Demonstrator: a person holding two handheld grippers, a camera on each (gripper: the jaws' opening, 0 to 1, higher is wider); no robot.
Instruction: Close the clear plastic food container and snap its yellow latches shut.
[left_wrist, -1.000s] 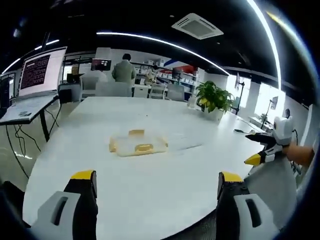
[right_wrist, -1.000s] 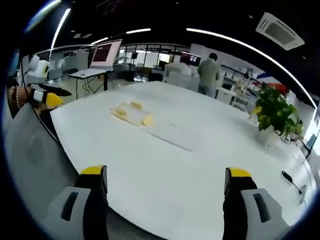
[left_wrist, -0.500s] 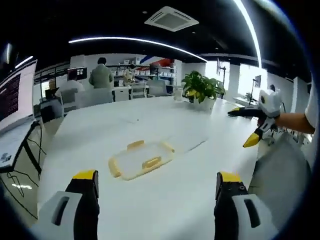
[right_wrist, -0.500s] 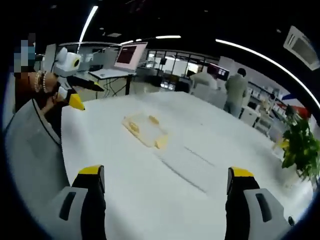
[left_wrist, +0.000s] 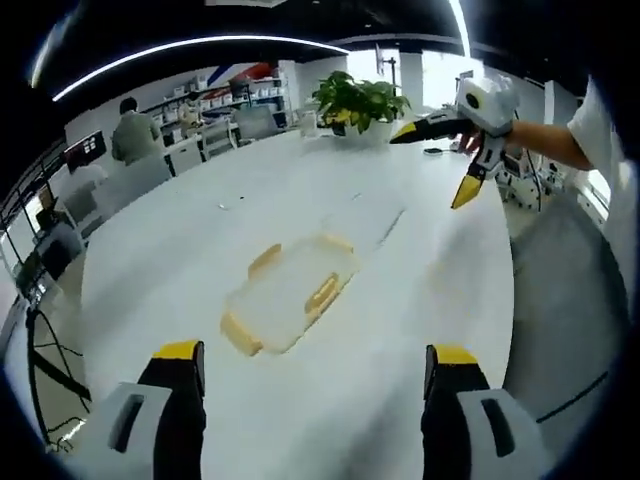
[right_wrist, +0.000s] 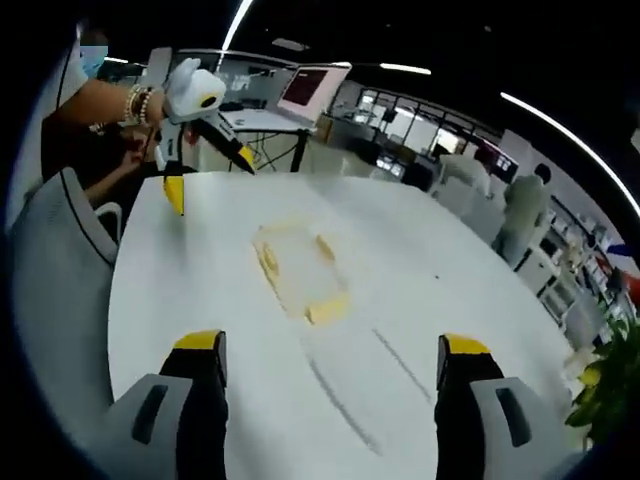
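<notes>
- Left tool (left_wrist: 308, 365): jaws spread wide, nothing between them, hanging above the near edge of the white oval counter (left_wrist: 420, 290), well short of the clear rectangular plastic food container (left_wrist: 292, 292).
- Container lies flat near the counter's middle, long axis running diagonally in the left gripper view. Lid looks laid on top, but I can't tell if it's seated.
- Yellow plastic latches: one at the container's near short end (left_wrist: 240, 336), one on a long side (left_wrist: 322, 291), one on the far long side (left_wrist: 264, 261). They look flared outward, so my read is unlatched.
- Right tool (right_wrist: 330, 360): jaws spread too, empty, above the counter edge on the container's other side; it also appears in the left gripper view (left_wrist: 455, 150), held high, well clear of the container.
- Step in hand, as I judge it: approach, no contact yet.
- To do it well: bring both tools in from opposite sides of the container, press the lid flat with one tool first, and check the rim sits evenly all round.
- Then push each latch down against the container wall while the other tool pins the box; it's light and will likely skate on the smooth counter.
- Do opposite latches in pairs so the lid doesn't tilt.
</notes>
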